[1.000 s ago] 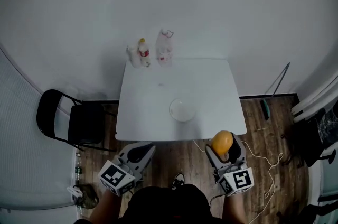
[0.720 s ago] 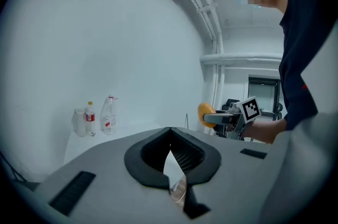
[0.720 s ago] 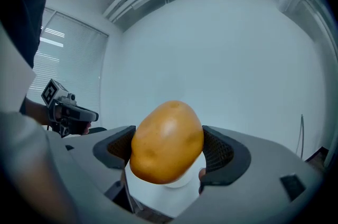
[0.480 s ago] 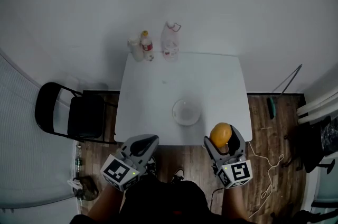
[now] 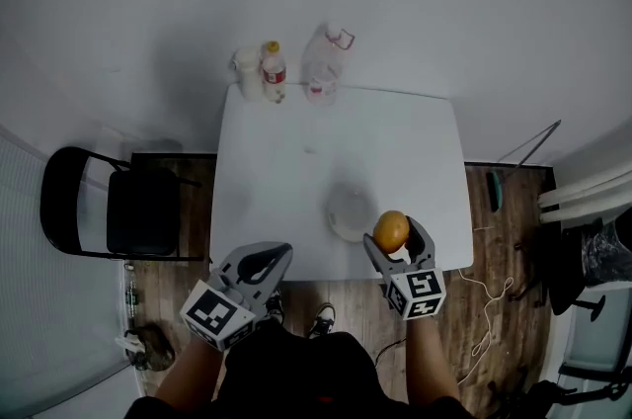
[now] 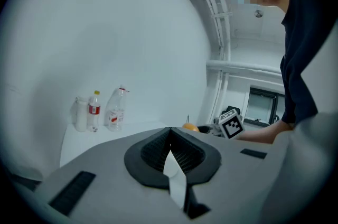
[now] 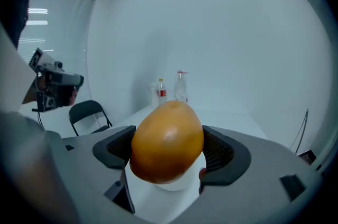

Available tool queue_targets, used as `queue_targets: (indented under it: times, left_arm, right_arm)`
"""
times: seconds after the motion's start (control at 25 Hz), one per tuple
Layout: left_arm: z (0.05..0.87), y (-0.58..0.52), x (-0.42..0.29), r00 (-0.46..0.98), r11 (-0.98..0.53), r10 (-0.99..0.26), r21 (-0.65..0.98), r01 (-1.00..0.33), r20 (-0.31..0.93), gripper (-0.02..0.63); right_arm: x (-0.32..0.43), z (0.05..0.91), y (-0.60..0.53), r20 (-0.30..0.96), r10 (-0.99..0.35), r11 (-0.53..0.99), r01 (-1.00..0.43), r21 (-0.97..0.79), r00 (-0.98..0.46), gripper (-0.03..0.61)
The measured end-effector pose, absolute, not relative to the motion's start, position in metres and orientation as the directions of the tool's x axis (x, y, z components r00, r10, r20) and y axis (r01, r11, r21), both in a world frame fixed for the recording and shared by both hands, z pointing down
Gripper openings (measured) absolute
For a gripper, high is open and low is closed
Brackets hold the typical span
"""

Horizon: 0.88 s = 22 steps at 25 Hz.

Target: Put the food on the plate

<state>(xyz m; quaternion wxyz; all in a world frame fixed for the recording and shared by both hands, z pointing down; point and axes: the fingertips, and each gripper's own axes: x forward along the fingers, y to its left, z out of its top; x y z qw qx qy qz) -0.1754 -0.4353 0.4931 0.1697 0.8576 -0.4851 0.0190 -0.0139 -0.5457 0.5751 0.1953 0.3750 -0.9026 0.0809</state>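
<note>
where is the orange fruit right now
In the head view, the orange fruit sits in the right gripper, lower right of centre, over the near part of the table, just right of the plate.

Left gripper fingers pressed together, right gripper farther forward, fingers clamping orange fruit.

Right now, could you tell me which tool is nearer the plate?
Right. The right tool, holding the orange, is beside the plate; the left tool is at the table's edge.

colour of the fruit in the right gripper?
Orange-yellow; the round fruit sits clamped in the right gripper, clearest in the right gripper view.
</note>
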Motion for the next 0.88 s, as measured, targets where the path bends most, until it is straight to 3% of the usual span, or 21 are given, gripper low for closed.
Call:
queue_targets:
  times: [0.4, 0.88]
  left_arm:
    - [0.537, -0.426, -0.200, 0.501, -0.400, -0.825, 0.356, -0.845, 0.261, 0.020]
    - [0.548, -0.412, -0.232, 0.420, -0.313, -0.856, 0.344, -0.885, 0.302, 0.020]
  right_arm:
    - [-0.057, 0.716, -0.608, 0.673, -0.504, 0.723, -0.691, -0.015, -0.542, 0.383]
    - [-0.059, 0.772, -0.610, 0.810, -0.412, 0.724, -0.689, 0.014, -0.417, 0.382]
